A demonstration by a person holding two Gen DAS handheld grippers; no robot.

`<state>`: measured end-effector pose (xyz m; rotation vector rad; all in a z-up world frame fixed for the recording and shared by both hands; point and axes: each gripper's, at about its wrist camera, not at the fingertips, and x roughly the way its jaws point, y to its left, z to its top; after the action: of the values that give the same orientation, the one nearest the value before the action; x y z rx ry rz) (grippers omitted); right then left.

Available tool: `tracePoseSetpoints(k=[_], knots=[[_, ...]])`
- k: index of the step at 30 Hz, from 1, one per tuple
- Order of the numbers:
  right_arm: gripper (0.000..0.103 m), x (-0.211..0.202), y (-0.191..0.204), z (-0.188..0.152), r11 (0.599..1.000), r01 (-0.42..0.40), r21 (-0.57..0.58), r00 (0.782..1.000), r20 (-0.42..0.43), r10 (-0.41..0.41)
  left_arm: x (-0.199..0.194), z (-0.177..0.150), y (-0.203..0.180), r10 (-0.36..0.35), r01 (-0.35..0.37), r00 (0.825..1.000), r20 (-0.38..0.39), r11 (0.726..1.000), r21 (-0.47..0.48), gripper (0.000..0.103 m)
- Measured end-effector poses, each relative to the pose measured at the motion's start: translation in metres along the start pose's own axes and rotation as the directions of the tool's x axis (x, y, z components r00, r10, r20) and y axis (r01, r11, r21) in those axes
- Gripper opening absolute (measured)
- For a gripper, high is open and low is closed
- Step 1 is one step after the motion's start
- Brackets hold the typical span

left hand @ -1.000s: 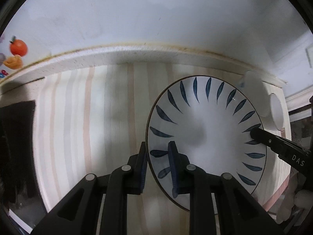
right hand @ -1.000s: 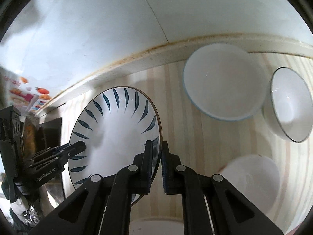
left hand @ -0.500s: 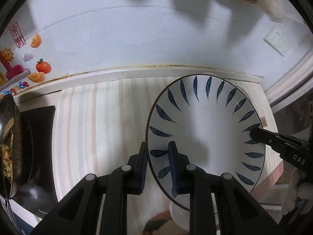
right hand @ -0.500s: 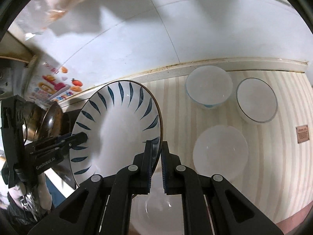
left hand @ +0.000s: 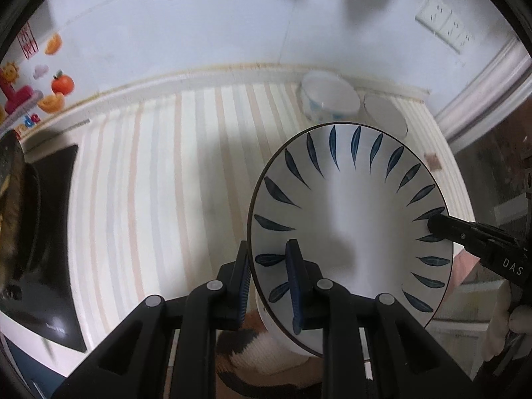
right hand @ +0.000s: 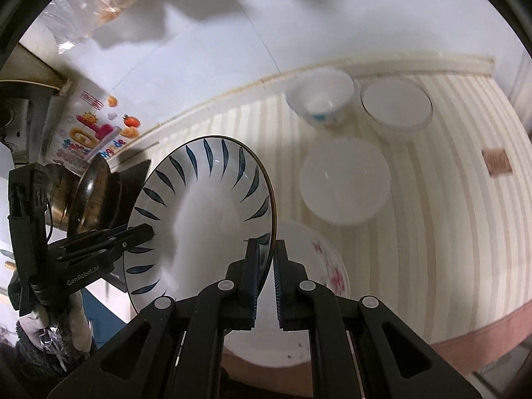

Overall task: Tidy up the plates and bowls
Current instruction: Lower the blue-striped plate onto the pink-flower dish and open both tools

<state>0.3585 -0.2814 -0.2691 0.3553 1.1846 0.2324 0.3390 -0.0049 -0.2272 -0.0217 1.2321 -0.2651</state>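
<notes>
The blue-leaf plate (left hand: 352,219) is held above the striped worktop (left hand: 166,183), its opposite rims clamped by the left gripper (left hand: 271,279) and the right gripper (right hand: 265,266). Ahead of the right gripper stand three empty white bowls (right hand: 344,181); a floral plate (right hand: 319,266) lies beneath it.

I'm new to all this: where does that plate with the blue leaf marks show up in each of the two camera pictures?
Left wrist view: the plate fills the lower right, its rim clamped by the left gripper.
Right wrist view: the plate sits left of centre, its rim clamped by the right gripper.
Shared landmark: the white bowl with blue print by the wall.
</notes>
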Motion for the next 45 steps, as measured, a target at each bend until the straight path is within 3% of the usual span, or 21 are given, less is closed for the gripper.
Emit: tracePoseSetpoints(k=[7, 23, 36, 45], knots=[[0.010, 0.028, -0.027, -0.036, 0.999, 0.019, 0.034, 0.998, -0.066, -0.016, 0.032, -0.019, -0.009, 0.023, -0.021, 0.997, -0.076, 1.000, 0.022, 0.018], [0.010, 0.076, -0.061, -0.061, 0.998, 0.041, 0.044, 0.985, -0.171, -0.033, 0.087, -0.043, -0.027, 0.115, -0.103, 0.974, -0.194, 0.992, 0.069, 0.018], [0.010, 0.094, -0.075, -0.064, 0.999, 0.021, 0.024, 0.973, -0.232, -0.015, 0.108, -0.052, -0.050, 0.202, -0.186, 0.955, -0.219, 0.979, 0.088, 0.019], [0.012, 0.097, -0.075, -0.059, 0.999, 0.015, 0.034, 0.965, -0.263, -0.005, 0.108, -0.052, -0.052, 0.209, -0.203, 0.954, -0.214, 0.978, 0.052, 0.018]])
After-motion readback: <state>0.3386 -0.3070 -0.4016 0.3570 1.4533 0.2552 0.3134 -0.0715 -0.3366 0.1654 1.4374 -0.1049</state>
